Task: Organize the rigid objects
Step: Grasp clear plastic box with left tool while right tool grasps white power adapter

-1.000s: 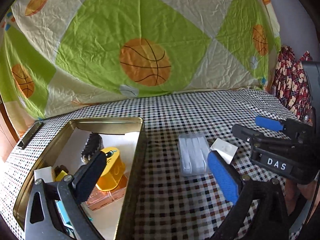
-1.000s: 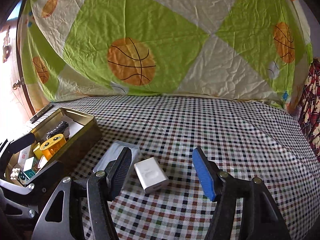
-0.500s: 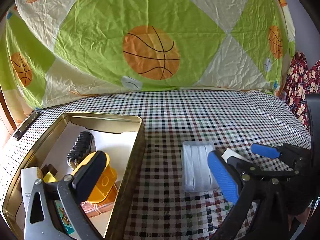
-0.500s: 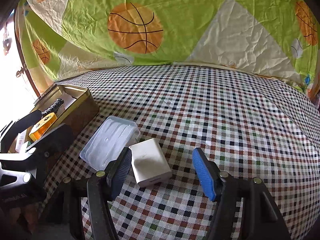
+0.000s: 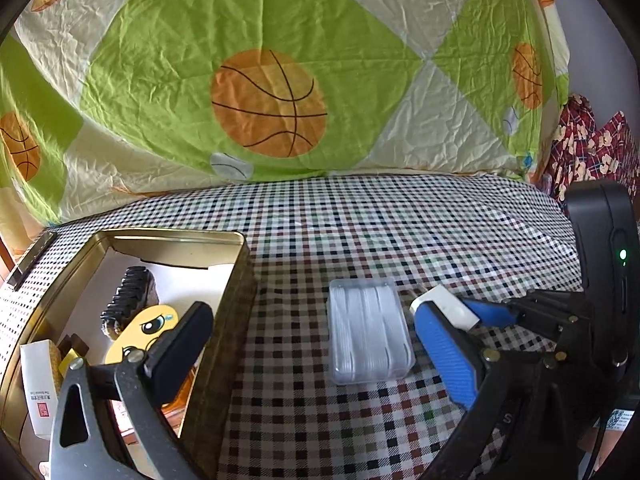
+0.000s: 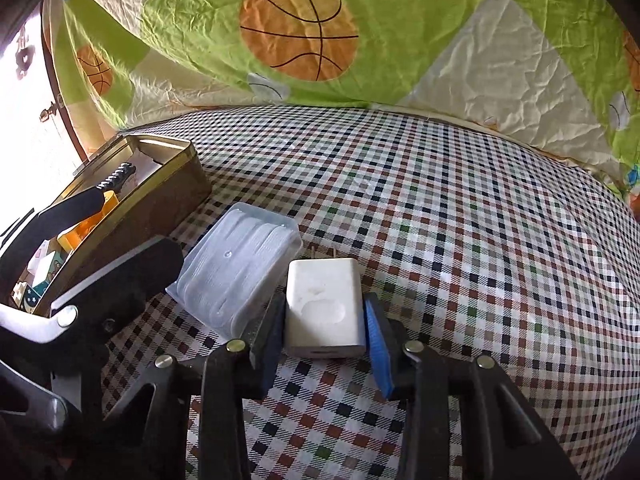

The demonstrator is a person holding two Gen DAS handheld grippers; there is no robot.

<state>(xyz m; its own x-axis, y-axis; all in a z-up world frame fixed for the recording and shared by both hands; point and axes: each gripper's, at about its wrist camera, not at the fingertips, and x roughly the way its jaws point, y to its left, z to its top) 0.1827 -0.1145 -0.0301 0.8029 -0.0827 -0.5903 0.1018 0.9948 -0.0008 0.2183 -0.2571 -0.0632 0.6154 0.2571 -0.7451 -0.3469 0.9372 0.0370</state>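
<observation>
My right gripper (image 6: 324, 344) is shut on a white plug charger (image 6: 323, 307) that rests on the checked cloth, prongs pointing away; it also shows in the left wrist view (image 5: 446, 306). A clear plastic case (image 6: 240, 264) lies just left of it, also in the left wrist view (image 5: 368, 336). My left gripper (image 5: 316, 356) is open and empty, low over the cloth, one finger above the gold tin (image 5: 236, 280), the other beside the case. The tin holds a yellow toy (image 5: 140, 332), a black comb-like piece (image 5: 128, 296) and small boxes.
A basketball-print sheet (image 5: 272, 80) hangs behind the table. A red patterned cloth (image 5: 588, 152) is at the far right. A dark bar (image 5: 30, 260) lies at the table's left edge. The tin (image 6: 168, 192) stands left of the case.
My right gripper moved forward and closed on the white charger. My left gripper moved slightly closer to the tin and case and stayed open.
</observation>
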